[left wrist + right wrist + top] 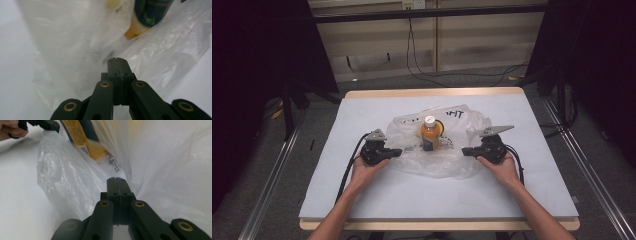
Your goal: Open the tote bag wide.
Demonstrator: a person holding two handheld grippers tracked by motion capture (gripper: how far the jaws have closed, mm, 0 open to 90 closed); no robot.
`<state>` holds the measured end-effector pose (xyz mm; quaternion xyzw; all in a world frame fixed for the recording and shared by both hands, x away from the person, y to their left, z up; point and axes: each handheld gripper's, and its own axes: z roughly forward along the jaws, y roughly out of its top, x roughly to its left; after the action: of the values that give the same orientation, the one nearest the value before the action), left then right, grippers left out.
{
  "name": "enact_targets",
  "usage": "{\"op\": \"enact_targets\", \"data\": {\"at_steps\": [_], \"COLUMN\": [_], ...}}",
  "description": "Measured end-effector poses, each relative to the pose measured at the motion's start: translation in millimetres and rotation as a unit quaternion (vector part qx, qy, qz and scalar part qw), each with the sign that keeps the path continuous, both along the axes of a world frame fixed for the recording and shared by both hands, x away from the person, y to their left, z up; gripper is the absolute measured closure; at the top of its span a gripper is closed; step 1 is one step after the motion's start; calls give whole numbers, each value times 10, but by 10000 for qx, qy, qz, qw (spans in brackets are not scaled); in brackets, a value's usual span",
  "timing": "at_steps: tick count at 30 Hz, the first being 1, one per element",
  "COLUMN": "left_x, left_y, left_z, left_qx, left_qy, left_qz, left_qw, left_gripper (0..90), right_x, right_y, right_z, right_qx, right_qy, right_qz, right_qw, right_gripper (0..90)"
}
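Observation:
An orange juice bottle (430, 134) with a white cap stands upright inside a clear plastic bag (439, 167) in the middle of the white table (377, 200). My left gripper (398, 151) is at the bag's left edge and my right gripper (464, 151) at its right edge, pointing at each other. In the left gripper view the jaws (116, 60) are shut, with bag film (75, 37) drawn to their tips and the bottle (147, 15) beyond. In the right gripper view the jaws (116, 179) are shut too, with the film (70, 182) gathered at the tips below the bottle (82, 140).
Black print marks the bag's far side (452, 114). The table's wooden rim (432, 93) runs along the back. Metal rails (272, 175) flank the table on the floor, and cables (427, 75) lie behind it. The other hand (10, 131) is at the top left of the right gripper view.

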<state>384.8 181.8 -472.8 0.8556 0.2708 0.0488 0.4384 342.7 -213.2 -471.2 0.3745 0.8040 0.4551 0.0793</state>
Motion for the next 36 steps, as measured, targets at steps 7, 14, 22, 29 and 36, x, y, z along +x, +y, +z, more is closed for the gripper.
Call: {"op": "enact_targets", "data": {"at_steps": [7,14,22,29,36], "left_x": [-46,-105,-165,-91,-9], "left_y": [8,-22,-15,39,-48], "left_z": [107,218,334,475,588], "left_qx": [-225,-473,-621,-856,-1050], "left_qy": [-138,-262,-377,-512,-634], "left_qz": [6,-66,-139,15,6], "left_qw": [9997,9985,9973,9950,9924], "left_gripper": [900,900,900,900,900], "right_x": [-95,-194,-395,-428,-268], "right_y": [-9,-19,-152,-359,-377], "right_z": [201,362,470,680,1007], "right_qx": [389,585,638,796,1017], "right_qy": [-268,-411,-522,-761,-1098], "right_qz": [8,46,-15,-279,-359], "right_qw": [9989,9974,9966,9935,9881], "right_gripper": [900,900,900,900,900]}}
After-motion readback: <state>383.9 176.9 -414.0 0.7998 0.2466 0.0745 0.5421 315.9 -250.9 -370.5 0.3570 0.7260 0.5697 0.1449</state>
